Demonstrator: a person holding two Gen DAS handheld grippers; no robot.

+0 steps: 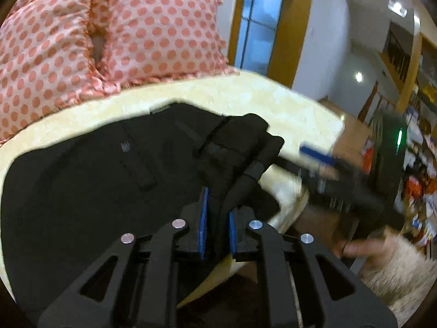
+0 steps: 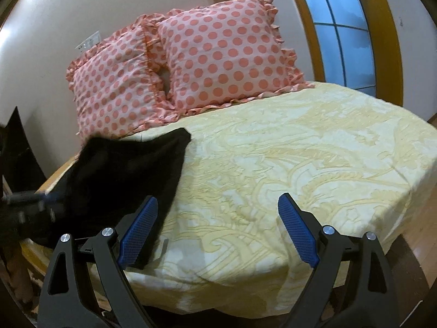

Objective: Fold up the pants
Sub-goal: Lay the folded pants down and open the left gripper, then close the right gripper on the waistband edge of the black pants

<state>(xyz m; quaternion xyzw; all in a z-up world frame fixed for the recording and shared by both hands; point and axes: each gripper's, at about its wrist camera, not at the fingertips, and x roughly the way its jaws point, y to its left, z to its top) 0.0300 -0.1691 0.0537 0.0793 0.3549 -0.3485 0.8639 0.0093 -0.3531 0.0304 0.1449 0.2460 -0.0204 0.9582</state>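
Left wrist view: my left tool [image 1: 217,216] clamped on bunched edge of black pants [image 1: 103,180]; pants spread on bed [image 1: 245,95] near me, one pair only. Right tool [image 1: 327,164] blurred at right. I judge fold barely started.

Right wrist view: my right tool [image 2: 218,232] spread wide, holding nothing, over bedspread. Pants at left, near two polka-dot pillows [image 2: 224,52]. Most folding left, I judge.

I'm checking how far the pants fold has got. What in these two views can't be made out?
- Left wrist: the black pants run off the left and bottom edges; the left tongs hide the pinched part.
- Left wrist: the right tongs are motion-blurred, so their jaws are unreadable there.
- Right wrist: the pants are blurred, and the finger hides their near edge.
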